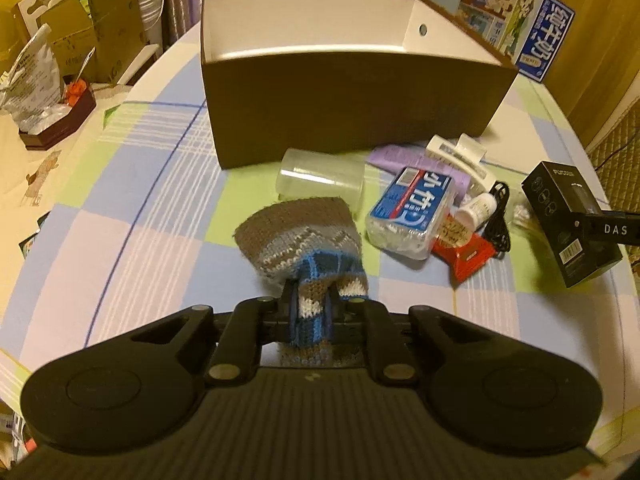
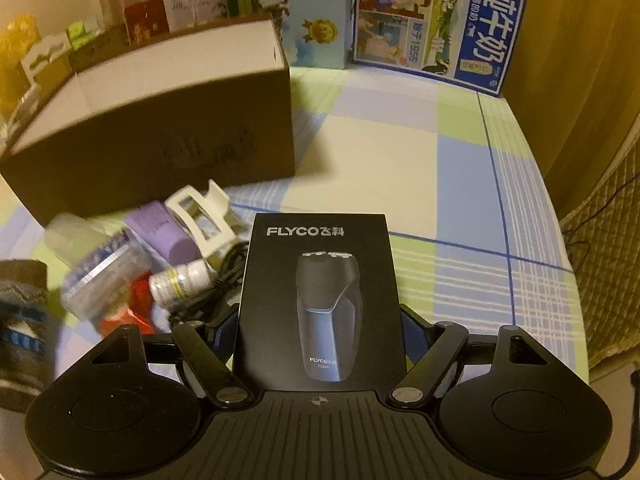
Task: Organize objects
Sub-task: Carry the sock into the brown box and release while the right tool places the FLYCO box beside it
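The open brown box (image 1: pixel 344 96), white inside, stands on the checked desk (image 1: pixel 132 184). Just in front of it lies a heap: a clear plastic cup (image 1: pixel 320 182) on its side, a blue tissue pack (image 1: pixel 412 212), a purple tube (image 1: pixel 404 160), a white hair claw (image 1: pixel 460 156), a red packet (image 1: pixel 464 256), a small white bottle (image 1: pixel 478 210) and a black cable (image 1: pixel 500 220). Nearer than the heap, the left gripper (image 1: pixel 310 312) has its fingers pinching a knitted sock (image 1: pixel 300 232). Right of the heap, the right gripper (image 2: pixel 320 344) clamps the black shaver box (image 2: pixel 320 300) between its fingers. Milk cartons (image 2: pixel 436 20) stand behind the brown box.
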`<state>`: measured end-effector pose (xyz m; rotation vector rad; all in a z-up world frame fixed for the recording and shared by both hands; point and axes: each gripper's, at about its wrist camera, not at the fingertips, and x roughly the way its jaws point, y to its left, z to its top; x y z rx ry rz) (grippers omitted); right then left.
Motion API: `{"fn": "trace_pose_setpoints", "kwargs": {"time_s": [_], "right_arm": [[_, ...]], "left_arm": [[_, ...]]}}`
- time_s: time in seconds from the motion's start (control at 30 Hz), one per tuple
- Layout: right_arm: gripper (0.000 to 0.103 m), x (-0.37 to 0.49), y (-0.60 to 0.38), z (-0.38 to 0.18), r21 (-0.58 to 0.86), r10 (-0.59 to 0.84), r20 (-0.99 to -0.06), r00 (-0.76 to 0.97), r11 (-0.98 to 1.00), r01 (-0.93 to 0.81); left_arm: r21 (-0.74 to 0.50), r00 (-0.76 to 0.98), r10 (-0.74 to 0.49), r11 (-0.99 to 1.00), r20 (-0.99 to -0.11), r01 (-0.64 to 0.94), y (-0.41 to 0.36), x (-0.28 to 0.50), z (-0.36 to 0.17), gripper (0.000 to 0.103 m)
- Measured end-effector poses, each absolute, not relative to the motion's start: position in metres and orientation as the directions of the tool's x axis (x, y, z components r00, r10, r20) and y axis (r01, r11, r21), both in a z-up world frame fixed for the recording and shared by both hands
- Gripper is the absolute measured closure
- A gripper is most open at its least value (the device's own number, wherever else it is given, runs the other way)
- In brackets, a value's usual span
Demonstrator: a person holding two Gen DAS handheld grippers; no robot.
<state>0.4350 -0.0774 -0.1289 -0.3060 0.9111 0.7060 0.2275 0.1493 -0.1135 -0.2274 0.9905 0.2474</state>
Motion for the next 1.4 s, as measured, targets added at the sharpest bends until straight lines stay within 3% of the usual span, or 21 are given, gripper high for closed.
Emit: {"fn": "trace_pose_setpoints", "kwargs": {"time_s": [0.17, 0.3, 0.67, 1.03, 1.4], "right_arm": [[0.027, 0.434, -0.079, -0.109, 0.093, 0.466, -0.786, 0.405, 0.738, -0.668], [0.027, 0.433, -0.076, -0.092, 0.128, 0.500, -0.771, 0.395, 0.729, -0.673], [0.027, 0.431, -0.042, -0.056, 0.187, 0.595, -0.715, 0.367, 0.669, -0.720], [0.027, 0.449, 0.020, -0.027, 0.207, 0.676, -0.652, 0.344, 0.595, -0.776], [0.027, 0.487, 0.091, -0.024, 0.199, 0.693, -0.635, 0.342, 0.574, -0.794]], "left_arm": [[-0.093, 0.551, 0.095, 0.948, -0.829, -0.303, 0.154, 0.227, -0.097, 0.094], [-0.111, 0.573, 0.145, 0.915, -0.807, -0.388, 0.158, 0.231, -0.079, 0.094], [-0.178, 0.669, 0.102, 0.925, -0.737, -0.337, 0.173, 0.257, -0.037, 0.094], [-0.207, 0.728, 0.134, 0.910, -0.672, -0.359, 0.207, 0.315, -0.005, 0.094], [-0.192, 0.714, 0.159, 0.903, -0.682, -0.384, 0.247, 0.386, -0.014, 0.094]]}}
